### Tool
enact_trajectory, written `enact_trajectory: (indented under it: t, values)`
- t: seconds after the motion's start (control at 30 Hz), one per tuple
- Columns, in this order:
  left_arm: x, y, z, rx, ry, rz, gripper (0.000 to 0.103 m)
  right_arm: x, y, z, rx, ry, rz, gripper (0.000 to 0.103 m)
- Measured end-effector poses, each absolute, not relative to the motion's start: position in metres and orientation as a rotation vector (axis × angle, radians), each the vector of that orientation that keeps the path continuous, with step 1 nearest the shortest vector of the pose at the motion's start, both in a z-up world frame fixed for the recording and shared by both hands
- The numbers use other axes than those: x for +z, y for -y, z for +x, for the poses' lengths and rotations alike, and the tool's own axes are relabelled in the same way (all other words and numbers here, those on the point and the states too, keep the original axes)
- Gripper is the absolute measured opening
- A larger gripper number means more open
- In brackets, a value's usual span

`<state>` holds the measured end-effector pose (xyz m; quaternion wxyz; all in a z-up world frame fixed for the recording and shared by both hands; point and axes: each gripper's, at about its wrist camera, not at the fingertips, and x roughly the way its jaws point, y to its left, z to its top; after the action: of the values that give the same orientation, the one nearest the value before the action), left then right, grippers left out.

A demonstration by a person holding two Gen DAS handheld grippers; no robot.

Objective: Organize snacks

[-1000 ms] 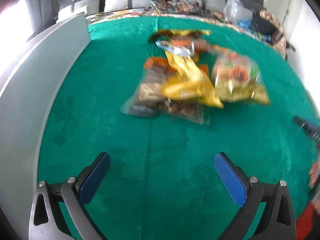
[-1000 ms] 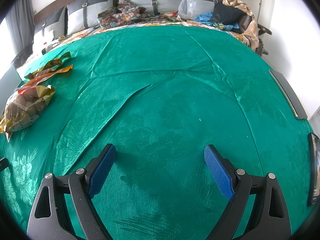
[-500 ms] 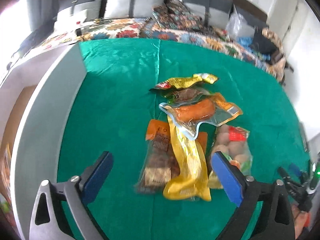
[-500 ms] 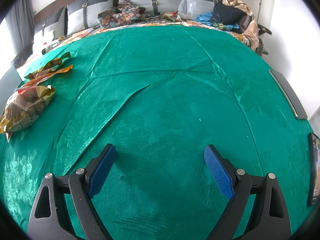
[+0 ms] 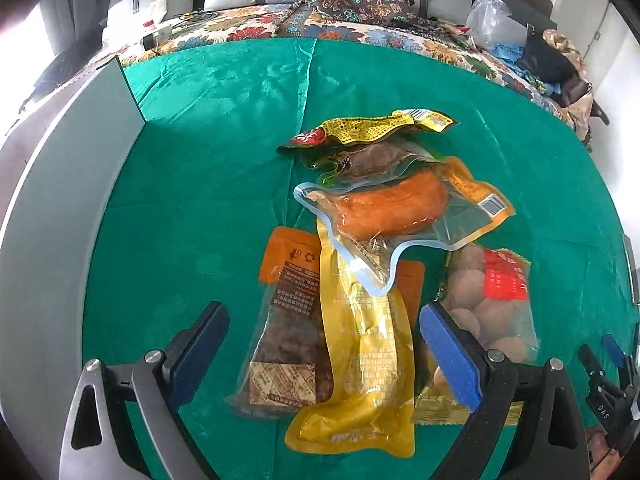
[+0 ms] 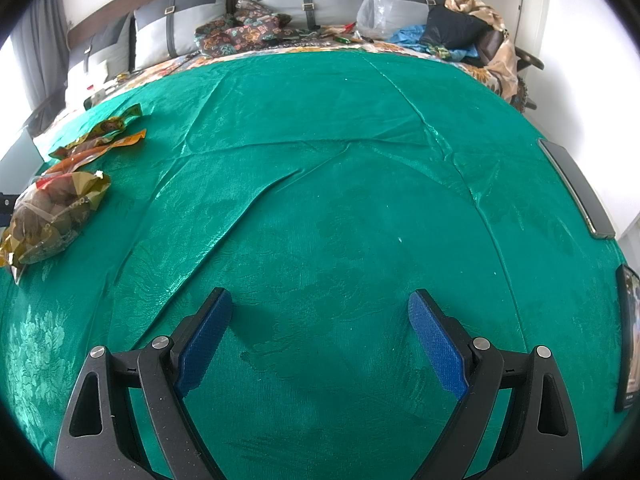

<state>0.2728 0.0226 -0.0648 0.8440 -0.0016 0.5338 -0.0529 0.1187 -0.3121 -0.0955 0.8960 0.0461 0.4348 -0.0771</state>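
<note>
Closer now than a second ago, the snack packets (image 5: 360, 264) lie heaped on the green cloth (image 5: 208, 168) beneath my left tongs (image 5: 324, 320), spread wide and pinching nothing; my right tongs (image 6: 320, 316) hang spread over bare cloth.

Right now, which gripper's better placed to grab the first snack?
Left. The left gripper hangs open right over the snack pile, straddling the yellow pouch. The right gripper is open over bare green cloth, with the snacks far off to its side.
</note>
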Motion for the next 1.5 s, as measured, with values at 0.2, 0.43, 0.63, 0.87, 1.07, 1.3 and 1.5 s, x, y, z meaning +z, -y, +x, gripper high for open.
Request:
enact_trajectory:
  t: [0.2, 0.43, 0.63, 0.87, 1.07, 1.3, 1.5]
  values:
    - [-0.073, -0.016, 0.276, -0.109, -1.149, 0.012, 0.095, -0.096, 0.312, 0.119, -0.16, -0.901, 0.096, 0.092]
    - [-0.08, 0.016, 0.269, -0.098, -1.121, 0.187, 0.047, -0.096, 0.312, 0.119, -0.16, -0.901, 0.096, 0.092]
    - [-0.067, 0.006, 0.247, -0.164, -1.127, 0.118, 0.041, -0.096, 0.312, 0.119, -0.16, -0.901, 0.096, 0.092]
    - [-0.05, -0.03, 0.169, -0.183, -1.101, 0.042, 0.041, -0.096, 0.312, 0.119, -0.16, -0.901, 0.096, 0.092]
    - [-0.072, -0.046, 0.117, -0.154, -1.095, 0.094, 0.046, -0.096, 0.312, 0.119, -0.16, -0.901, 0.095, 0.092]
    - [-0.096, -0.052, 0.127, -0.089, -1.039, 0.089, 0.084, -0.096, 0.312, 0.119, -0.161, -0.901, 0.095, 0.092]
    - [-0.105, -0.066, 0.13, -0.063, -0.979, 0.051, 0.103, -0.096, 0.312, 0.119, -0.161, -0.901, 0.095, 0.092]
